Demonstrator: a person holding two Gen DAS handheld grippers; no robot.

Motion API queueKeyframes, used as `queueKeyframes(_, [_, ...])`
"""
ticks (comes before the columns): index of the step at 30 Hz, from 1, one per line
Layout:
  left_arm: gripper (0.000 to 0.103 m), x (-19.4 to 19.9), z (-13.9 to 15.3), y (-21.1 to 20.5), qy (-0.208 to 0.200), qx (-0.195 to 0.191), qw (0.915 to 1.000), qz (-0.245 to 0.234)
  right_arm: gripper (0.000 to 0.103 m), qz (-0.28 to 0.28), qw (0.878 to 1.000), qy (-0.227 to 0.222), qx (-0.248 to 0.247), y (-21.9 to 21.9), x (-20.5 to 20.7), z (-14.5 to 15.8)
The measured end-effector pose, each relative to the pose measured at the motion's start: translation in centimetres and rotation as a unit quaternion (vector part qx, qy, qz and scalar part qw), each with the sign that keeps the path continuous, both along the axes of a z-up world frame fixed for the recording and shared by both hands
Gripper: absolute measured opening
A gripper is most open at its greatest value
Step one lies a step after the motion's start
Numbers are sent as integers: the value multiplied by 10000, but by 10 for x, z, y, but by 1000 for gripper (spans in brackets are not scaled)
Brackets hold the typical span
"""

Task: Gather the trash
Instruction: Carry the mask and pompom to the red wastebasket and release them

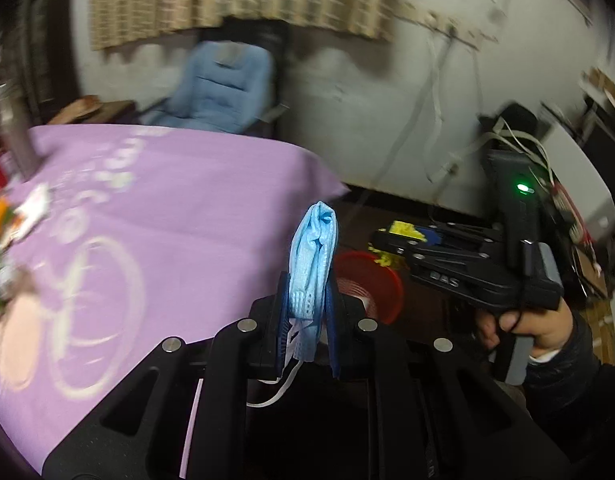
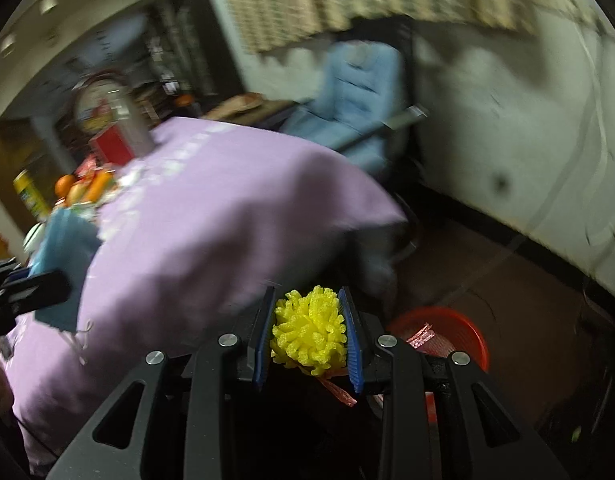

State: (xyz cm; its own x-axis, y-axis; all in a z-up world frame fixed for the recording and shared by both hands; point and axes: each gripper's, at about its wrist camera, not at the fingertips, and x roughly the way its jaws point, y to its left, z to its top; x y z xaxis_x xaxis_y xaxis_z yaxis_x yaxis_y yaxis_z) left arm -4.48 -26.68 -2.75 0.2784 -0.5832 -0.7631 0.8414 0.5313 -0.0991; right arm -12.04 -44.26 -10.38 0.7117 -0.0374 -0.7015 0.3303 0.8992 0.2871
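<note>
Left gripper (image 1: 307,312) clamped on crumpled blue face mask (image 1: 313,256). Right gripper (image 2: 309,336) clamped on yellow foam net (image 2: 309,334). Both past purple tablecloth (image 1: 167,208) edge, above red basket (image 2: 459,326).

one face mask (image 1: 313,264), one foam net (image 2: 309,330), one basket (image 2: 463,328)

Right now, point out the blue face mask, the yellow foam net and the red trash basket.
blue face mask (image 1: 313,256), left wrist view, on its folded pleats above the pads.
yellow foam net (image 2: 309,330), right wrist view, middle of the crumpled bunch.
red trash basket (image 2: 473,334), right wrist view, on its far rim.
</note>
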Motion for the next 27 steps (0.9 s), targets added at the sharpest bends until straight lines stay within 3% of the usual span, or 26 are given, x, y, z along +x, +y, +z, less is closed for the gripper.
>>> queueKeyframes(4, [17,-12,-37,-58,321,264,9978,-516,30,-539,9973,370,338,-44,-17,-43])
queueKeyframes(7, [17,-15,-83,-105,884,472,9917,-811,30,-885,9903,653,848,-75,-27,-86])
queueKeyframes(14, [17,0,-186,-174,1580,1200,9778,-675,30,-1484,9648,1219,1796,-122,-31,-183])
queueKeyframes(20, [17,18,-243,-206,2097,1441,9656,-534,31,-1878,9380,1361,2577,-157,-31,-234])
queueKeyframes(24, [18,32,-270,-217,2503,1638,9535,-374,32,-2074,9272,1380,2797,-168,-31,-252])
queueKeyframes(27, [21,35,-282,-226,2513,1783,9508,-319,32,-2141,9216,1386,2927,-173,-35,-258])
